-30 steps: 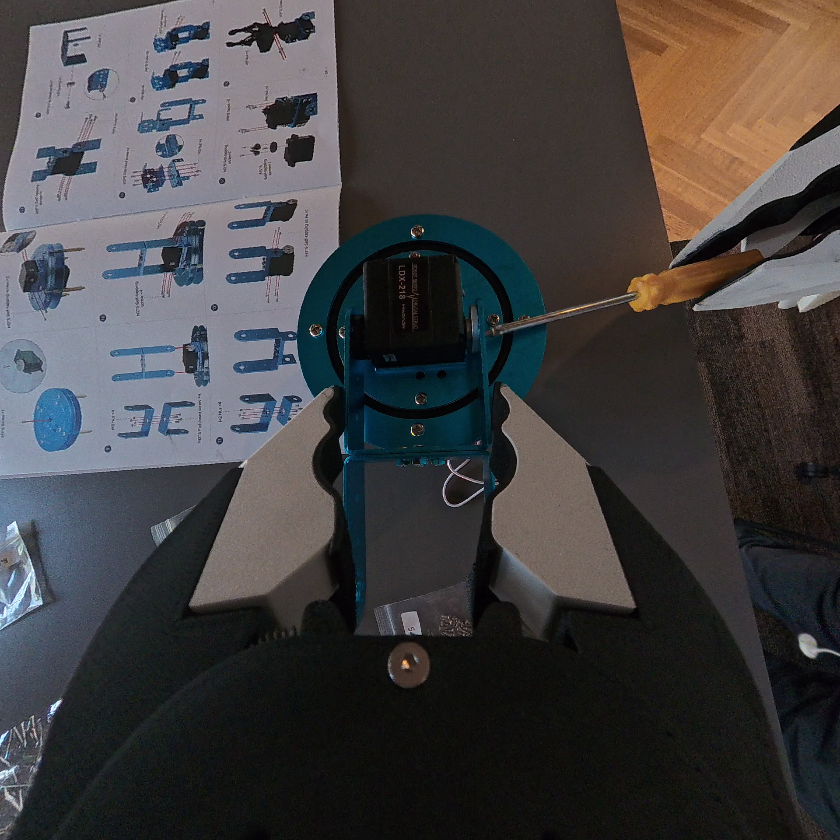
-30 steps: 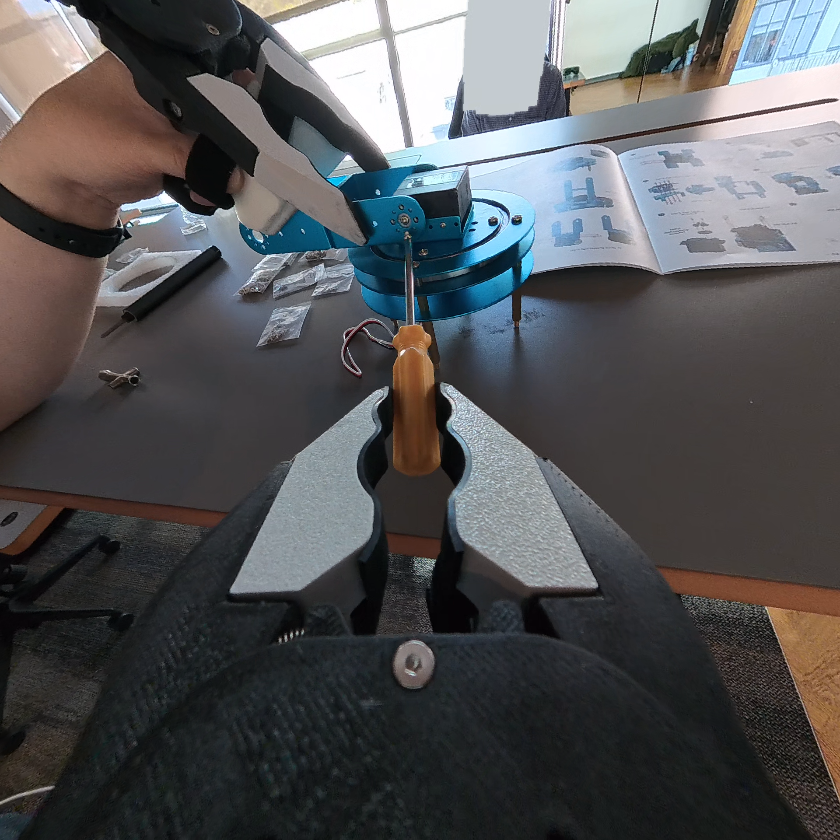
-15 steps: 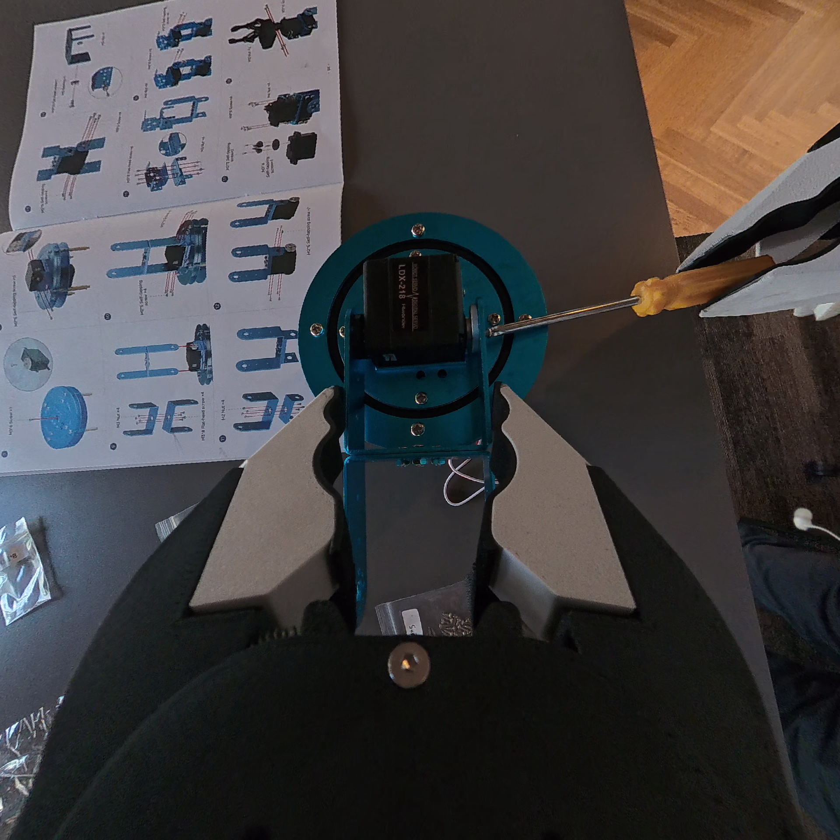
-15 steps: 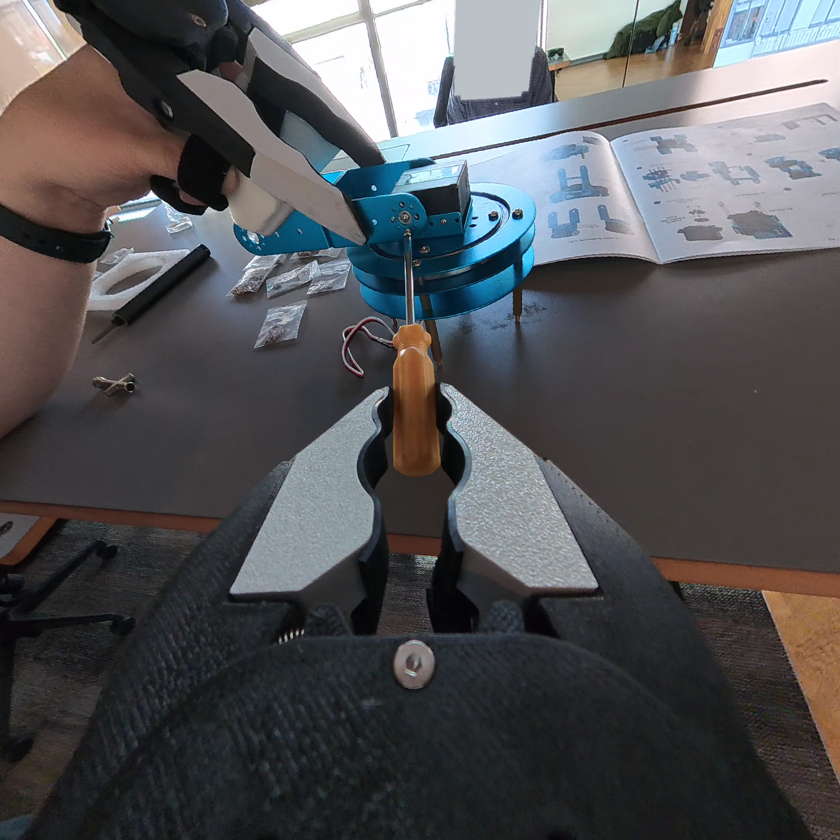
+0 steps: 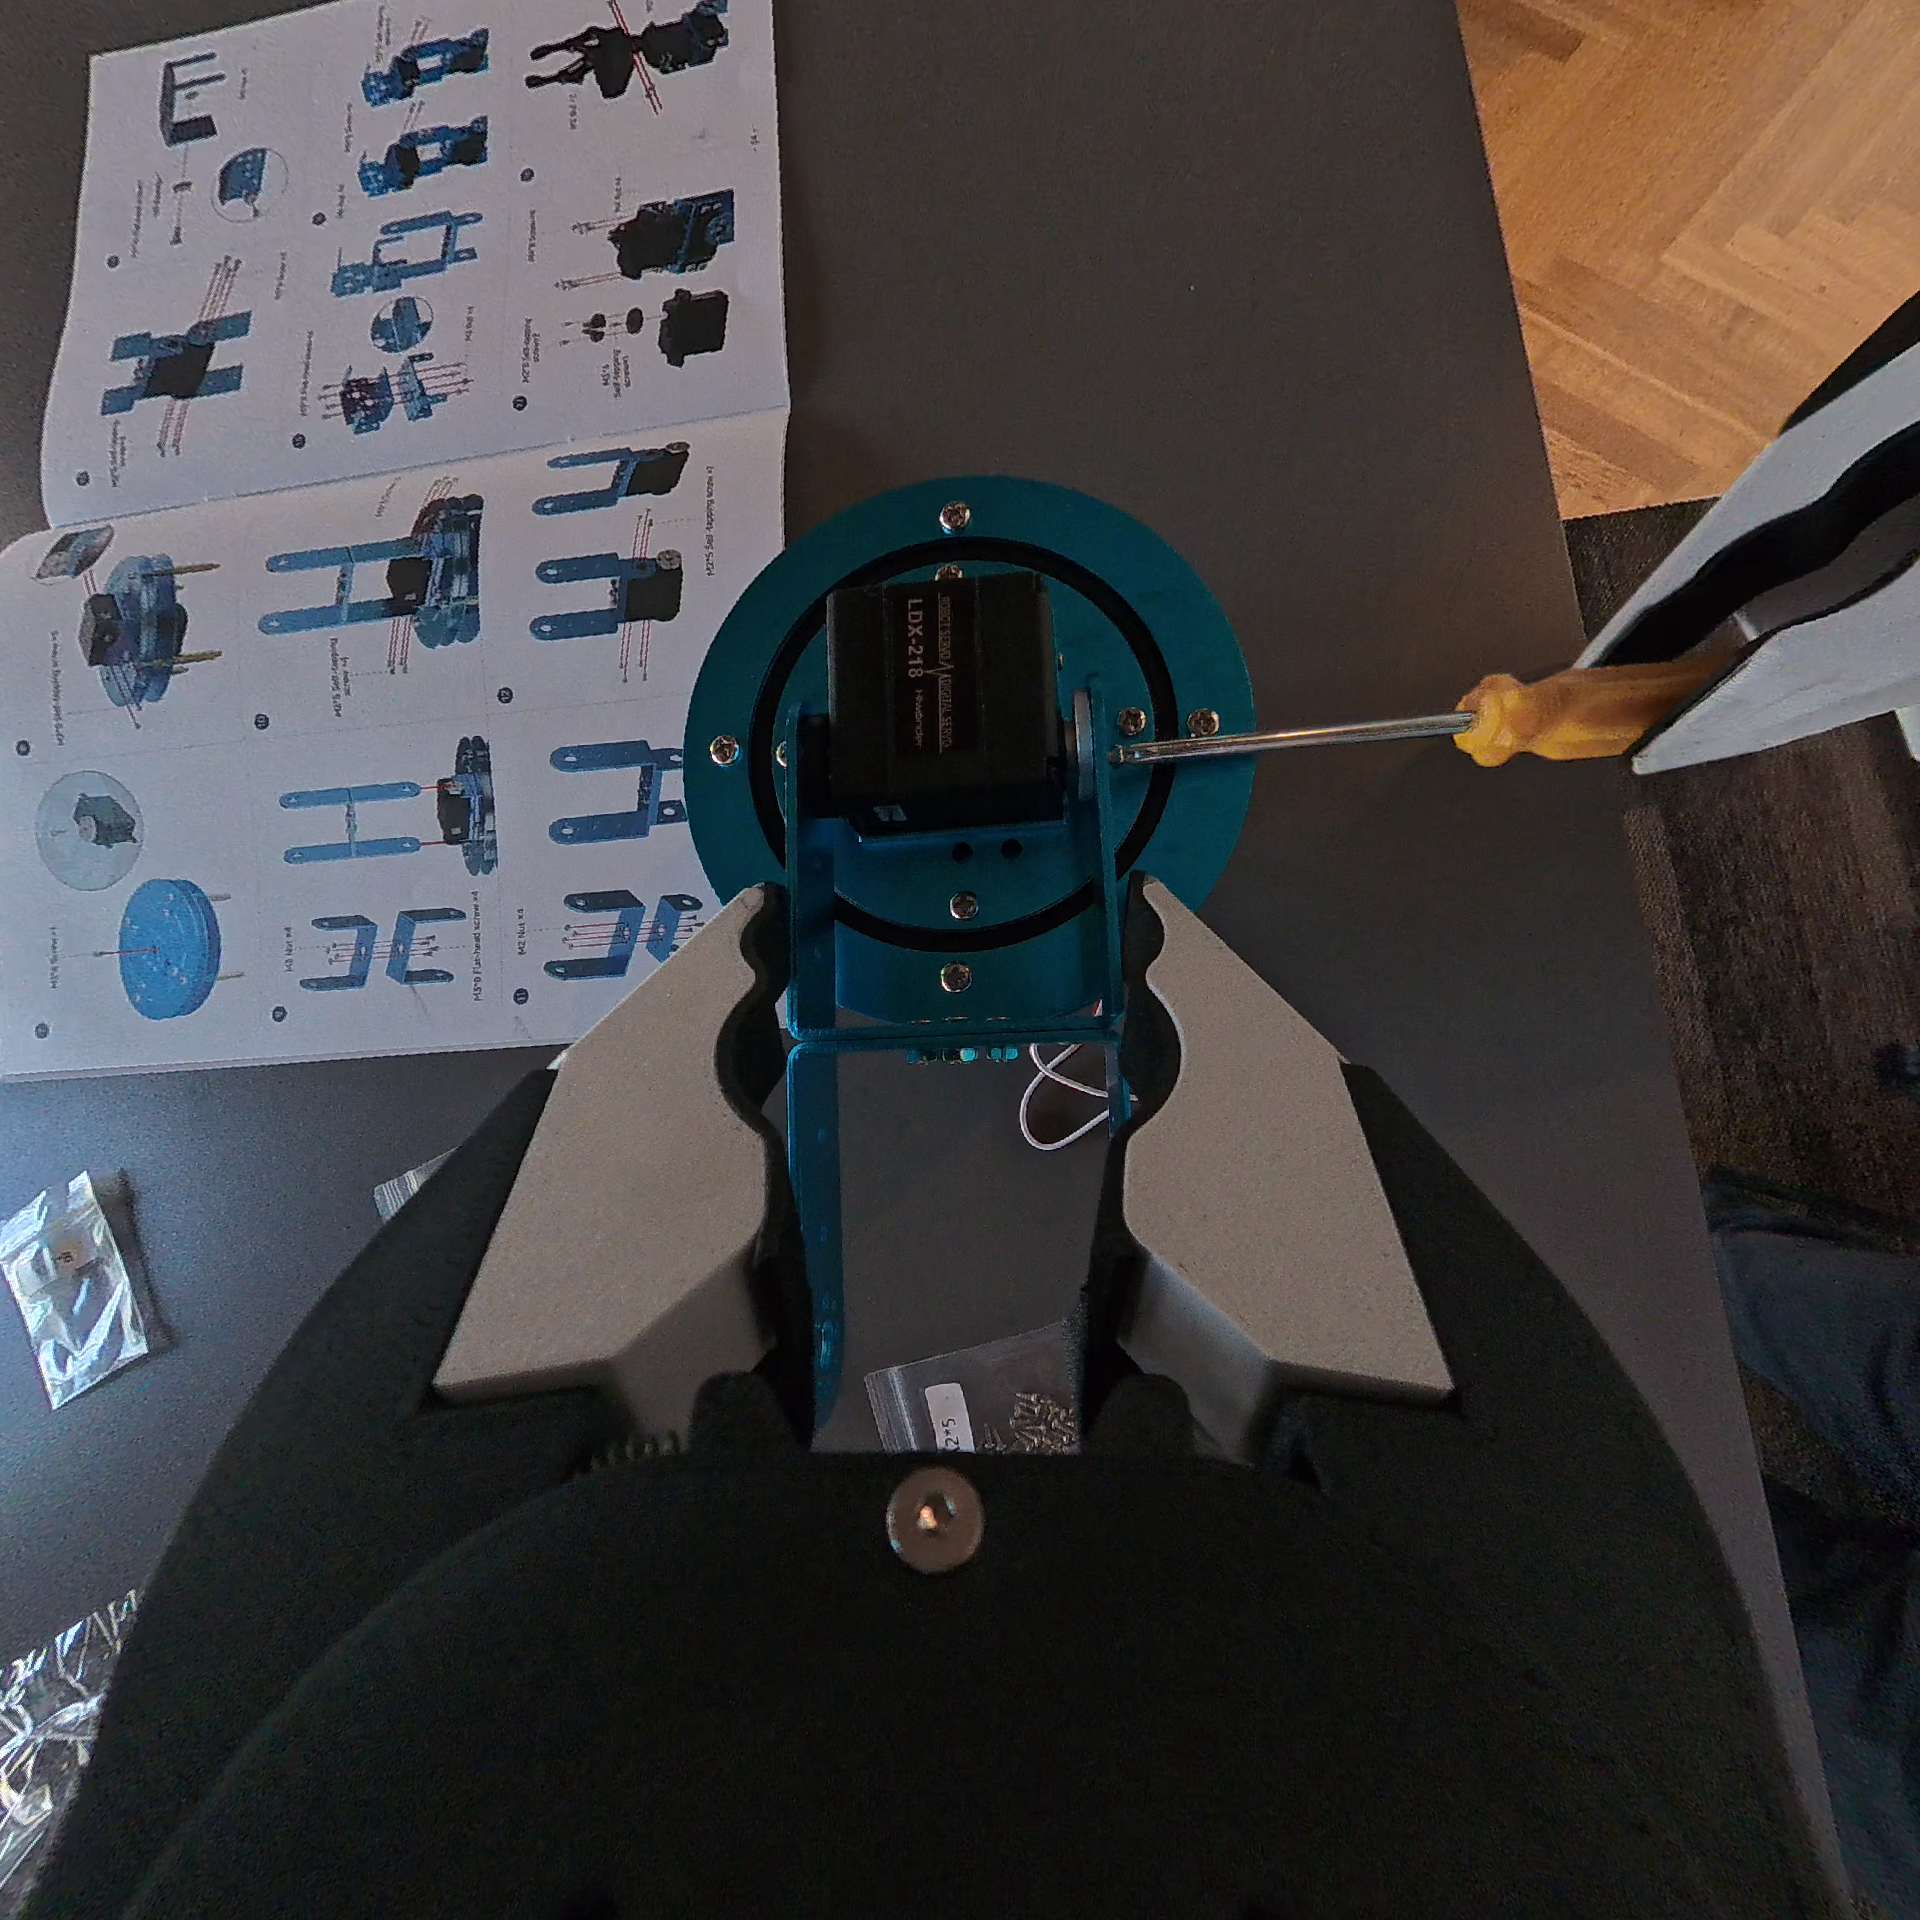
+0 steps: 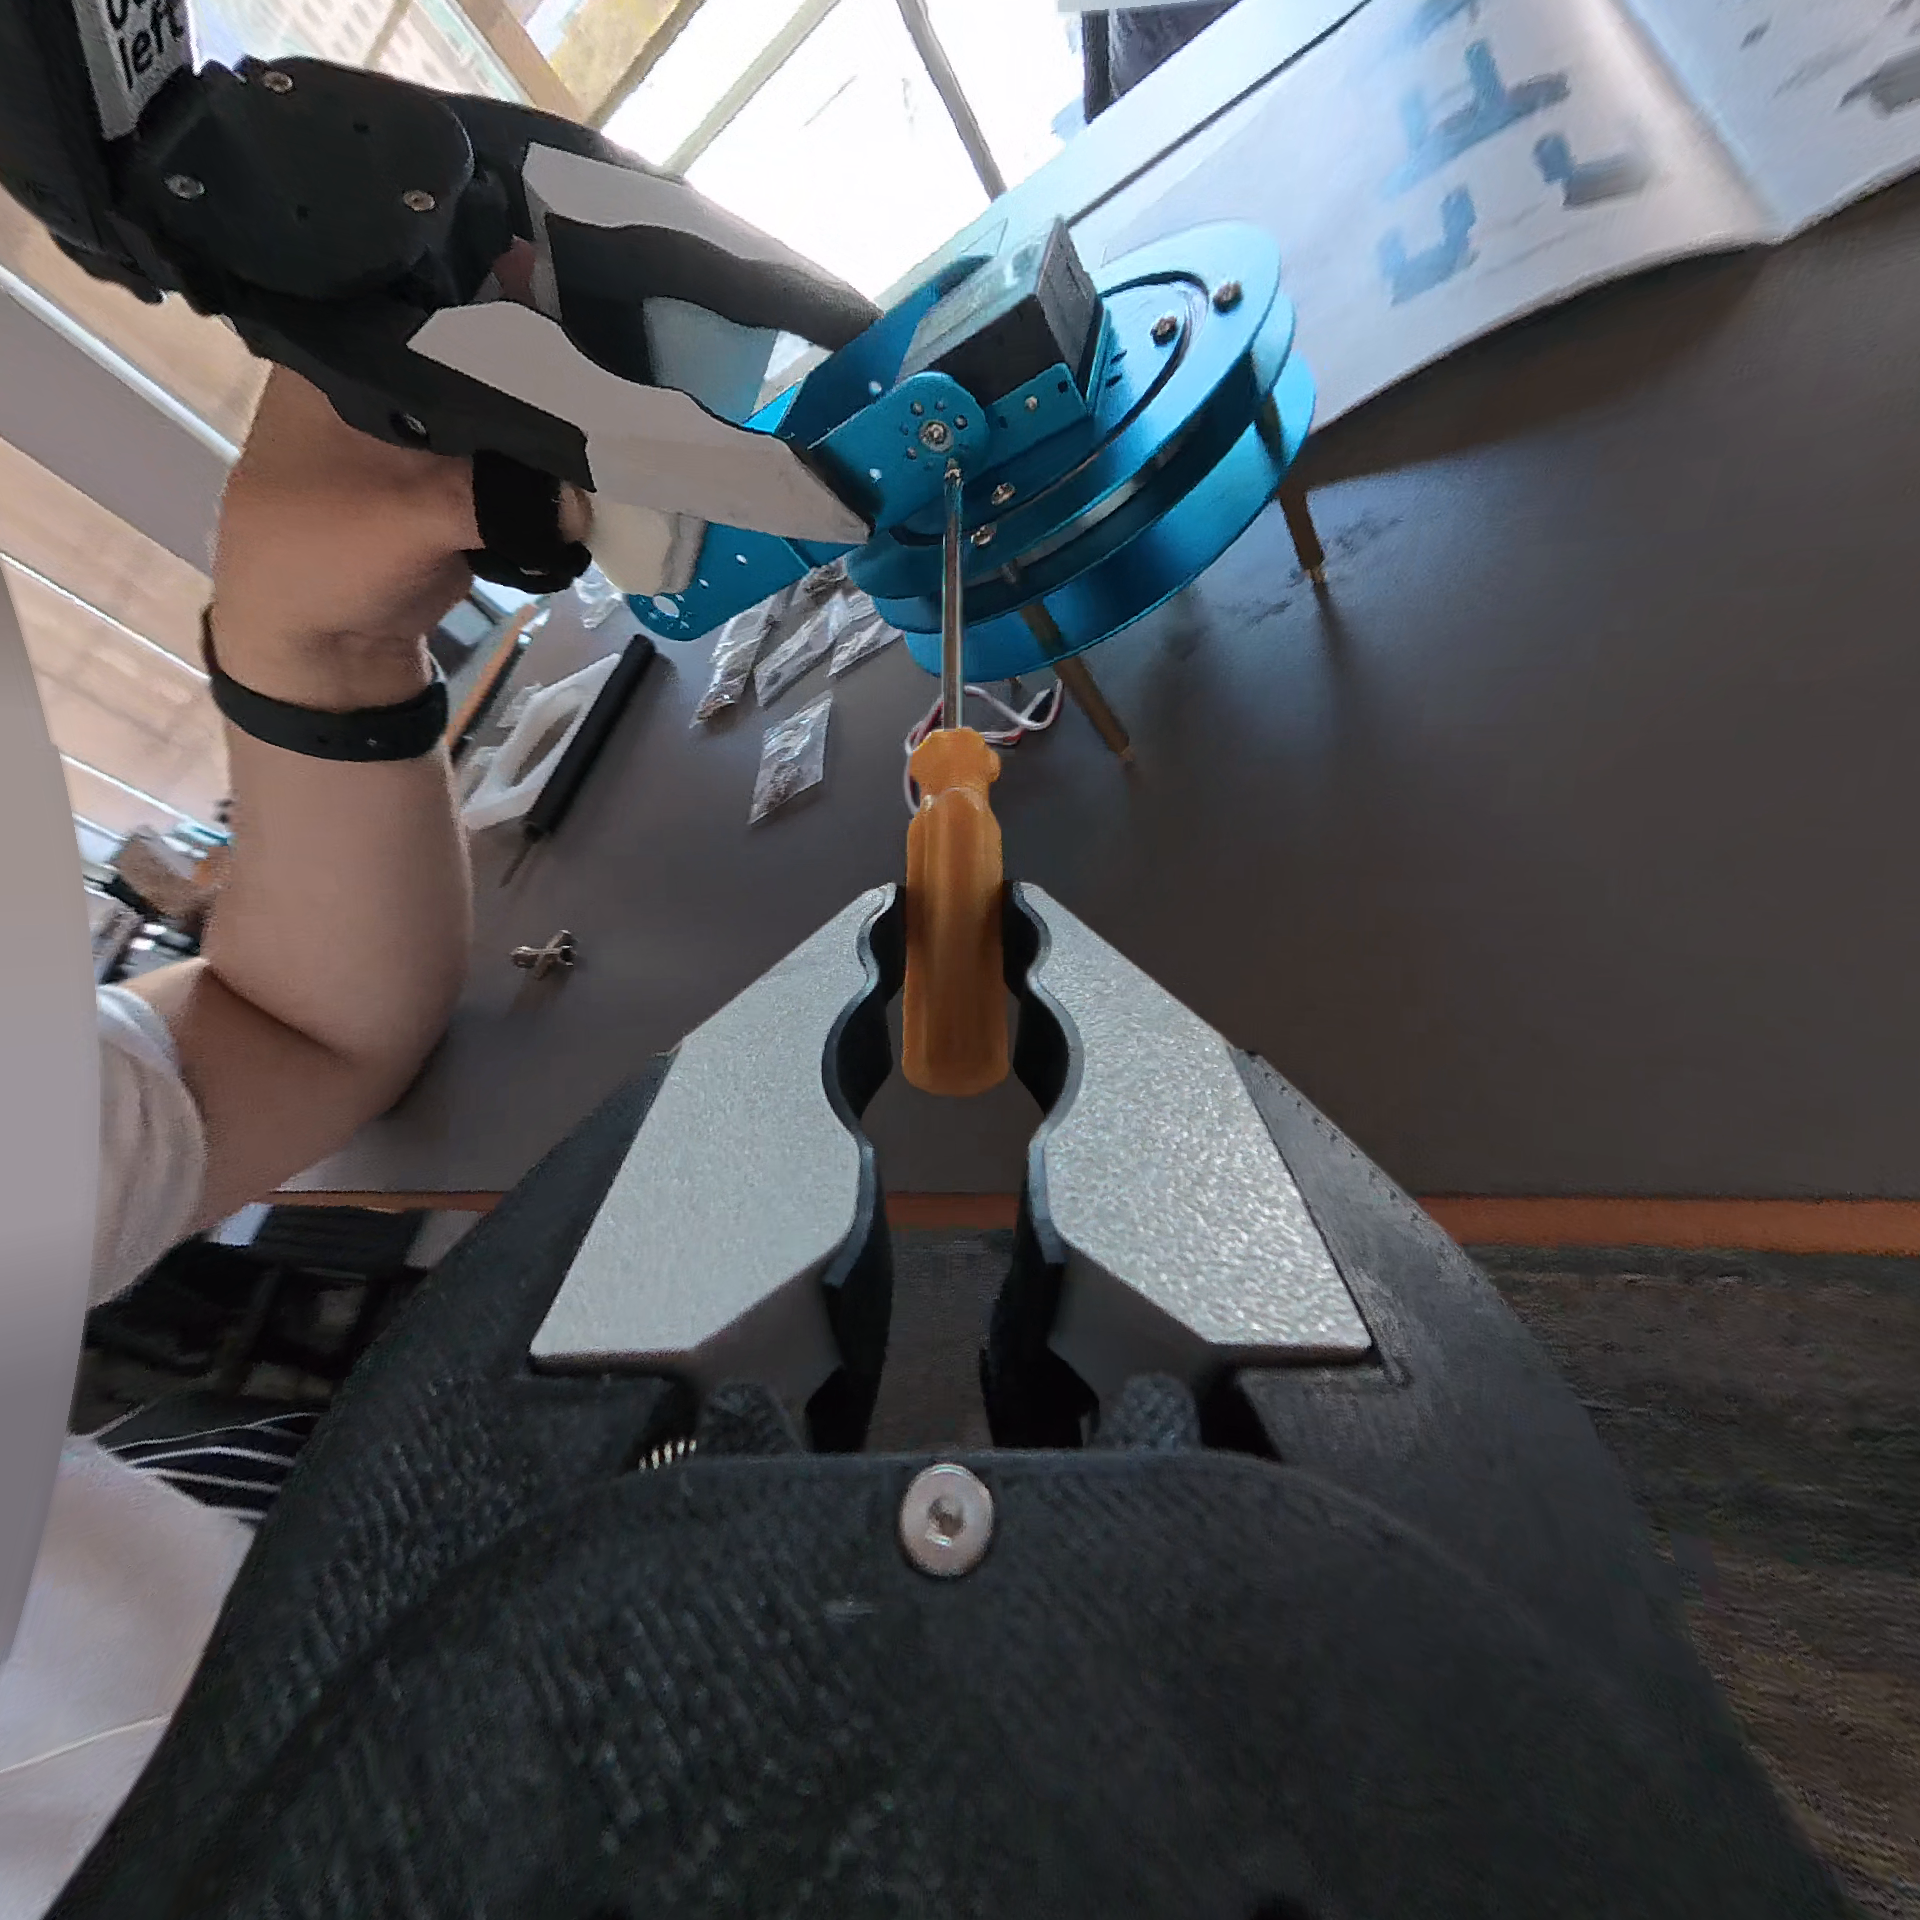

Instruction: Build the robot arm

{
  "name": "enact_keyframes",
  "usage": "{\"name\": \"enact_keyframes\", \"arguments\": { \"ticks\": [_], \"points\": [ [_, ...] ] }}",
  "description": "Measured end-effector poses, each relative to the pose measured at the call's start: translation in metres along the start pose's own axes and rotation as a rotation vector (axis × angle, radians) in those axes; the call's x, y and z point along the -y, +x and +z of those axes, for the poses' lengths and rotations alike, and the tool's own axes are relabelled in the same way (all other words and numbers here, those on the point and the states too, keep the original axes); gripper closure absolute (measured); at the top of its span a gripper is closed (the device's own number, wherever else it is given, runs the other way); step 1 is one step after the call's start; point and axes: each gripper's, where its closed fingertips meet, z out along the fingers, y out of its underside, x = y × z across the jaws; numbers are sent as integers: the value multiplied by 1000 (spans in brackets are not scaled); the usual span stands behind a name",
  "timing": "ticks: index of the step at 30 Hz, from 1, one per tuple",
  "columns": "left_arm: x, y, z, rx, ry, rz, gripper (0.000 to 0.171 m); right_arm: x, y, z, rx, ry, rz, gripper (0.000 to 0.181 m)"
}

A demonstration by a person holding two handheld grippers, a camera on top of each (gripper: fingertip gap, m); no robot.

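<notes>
The blue bracket [image 5: 951,997] around the black servo [image 5: 935,696] sat clamped between our left gripper [image 5: 951,1029] fingers, above the round blue base [image 5: 1195,623] on the counter [image 5: 1143,260], beside an open manual [image 5: 395,520]. In the right view, our right gripper [image 6: 954,997] pinched the yellow-handled screwdriver [image 6: 954,935], its shaft pointing straight ahead, tip at the bracket's pivot screw [image 6: 938,434].

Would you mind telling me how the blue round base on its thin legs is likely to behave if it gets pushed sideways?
The blue round base probably stays rigid: it looks like stacked metal discs. Standing on thin brass legs on the smooth table, it may skid or tip. The left gripper, shut on the blue bracket, likely steadies it.
</notes>
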Motion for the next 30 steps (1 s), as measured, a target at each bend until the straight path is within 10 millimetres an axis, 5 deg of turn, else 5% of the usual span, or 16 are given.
{"name": "enact_keyframes", "arguments": {
  "ticks": [30],
  "points": [
    [-2, -3, 2, 3, -3, 17, 108, 1, -20, 3, 558, 47, 1013, 165]
  ]
}}
